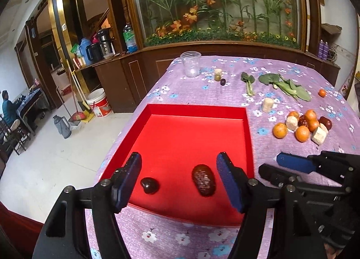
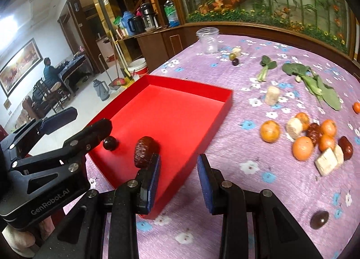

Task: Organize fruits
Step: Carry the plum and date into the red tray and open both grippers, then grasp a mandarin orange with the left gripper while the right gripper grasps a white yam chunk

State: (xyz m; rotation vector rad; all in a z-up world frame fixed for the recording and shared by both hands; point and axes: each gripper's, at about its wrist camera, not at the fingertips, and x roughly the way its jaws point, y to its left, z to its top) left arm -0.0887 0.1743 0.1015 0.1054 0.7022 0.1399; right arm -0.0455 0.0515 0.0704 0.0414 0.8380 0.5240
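Left wrist view: left gripper (image 1: 178, 169) jaws parted and empty above the red tray (image 1: 198, 110), where a wrinkled date (image 1: 203, 180) and a dark round fruit (image 1: 149, 185) lie apart – the tray's near corners are hidden behind its fingers. Right wrist view: right gripper (image 2: 178, 170) jaws stand narrowly apart, empty, over the tray's edge, one finger covering the date's lower end – oranges (image 2: 270, 130) sit blurred on the worktop (image 2: 225, 69)

left wrist view close above the near edge of the shallow red cardboard tray (image 1: 248, 132), facing the flower mural wall; right wrist view from the tray's right (image 2: 227, 101), angled leftward; both share tray, purple floral tablecloth (image 1: 225, 72) (image 2: 247, 191), fruit cluster
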